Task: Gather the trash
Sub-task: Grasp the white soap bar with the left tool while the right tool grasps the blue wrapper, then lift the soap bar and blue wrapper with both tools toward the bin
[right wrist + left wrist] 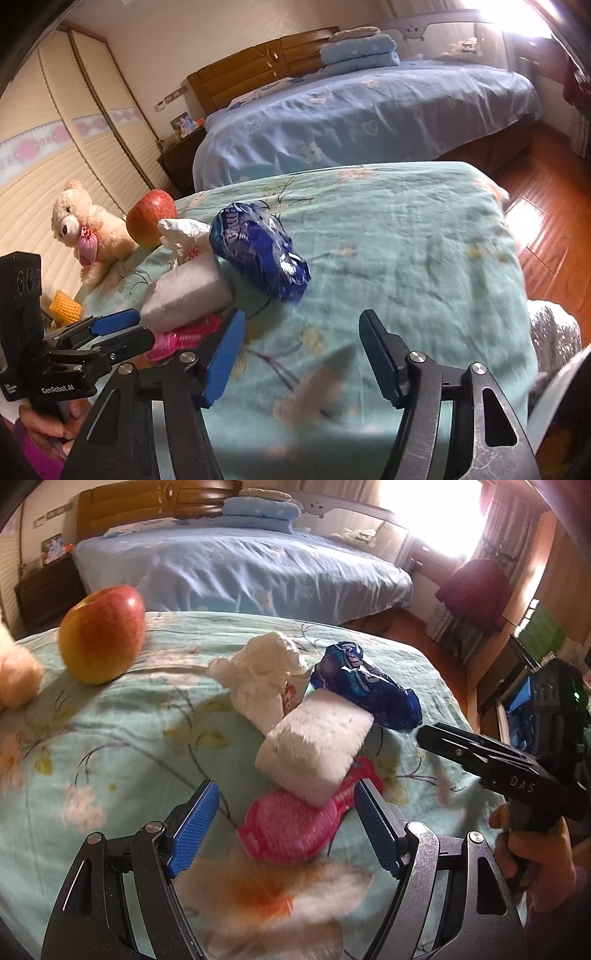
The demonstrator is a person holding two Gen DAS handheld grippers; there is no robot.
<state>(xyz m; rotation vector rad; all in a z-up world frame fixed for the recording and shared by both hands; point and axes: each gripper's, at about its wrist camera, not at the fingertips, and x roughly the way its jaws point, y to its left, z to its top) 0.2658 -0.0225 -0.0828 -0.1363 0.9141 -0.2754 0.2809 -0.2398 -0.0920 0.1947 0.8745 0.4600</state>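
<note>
A small pile of trash lies on the teal floral cloth (110,746): a pink wrapper (291,830), a white foam block (314,753) resting on it, a crumpled white tissue (262,672) and a blue snack wrapper (365,686). My left gripper (288,794) is open, its blue pads on either side of the pink wrapper's far end without pressing it. My right gripper (303,321) stands open over bare cloth, with the blue snack wrapper (258,254) ahead of it to the left. From the right wrist view the left gripper (135,329) reaches in beside the foam block (184,295).
An apple (103,635) and a plush bear (85,229) sit at the cloth's far left, with a yellow foam net (64,306) beside them. The right gripper's body (517,771) and a hand (532,853) are close on the right. A blue bed (240,572) stands behind.
</note>
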